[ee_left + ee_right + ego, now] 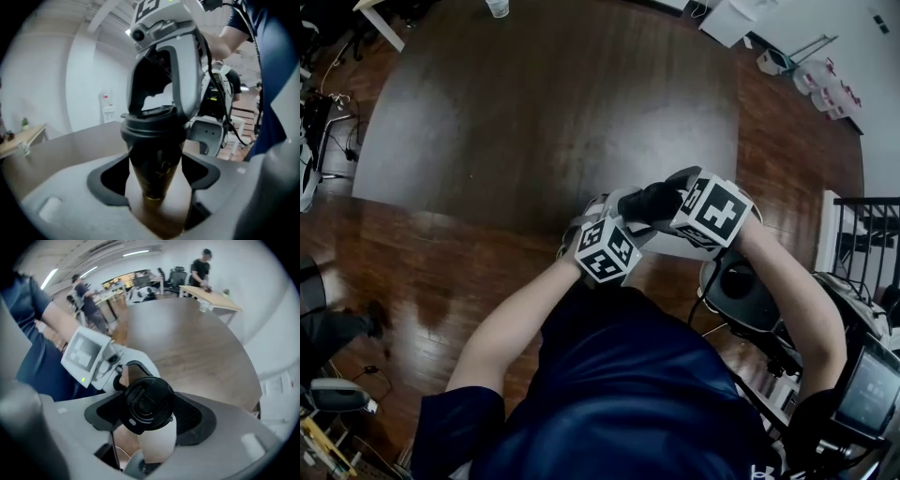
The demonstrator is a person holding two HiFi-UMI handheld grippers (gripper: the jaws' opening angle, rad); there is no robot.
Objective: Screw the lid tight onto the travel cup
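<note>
My left gripper [154, 177] is clamped on the dark body of the travel cup [153, 157], which hangs in the air over the near edge of the table [553, 103]. My right gripper [152, 417] grips the black lid [149, 403] from above, seated on the cup's mouth.

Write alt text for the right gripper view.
The right gripper clamps the black lid between its jaws, seen from above. Beyond lie a brown table and an office with people standing.
</note>
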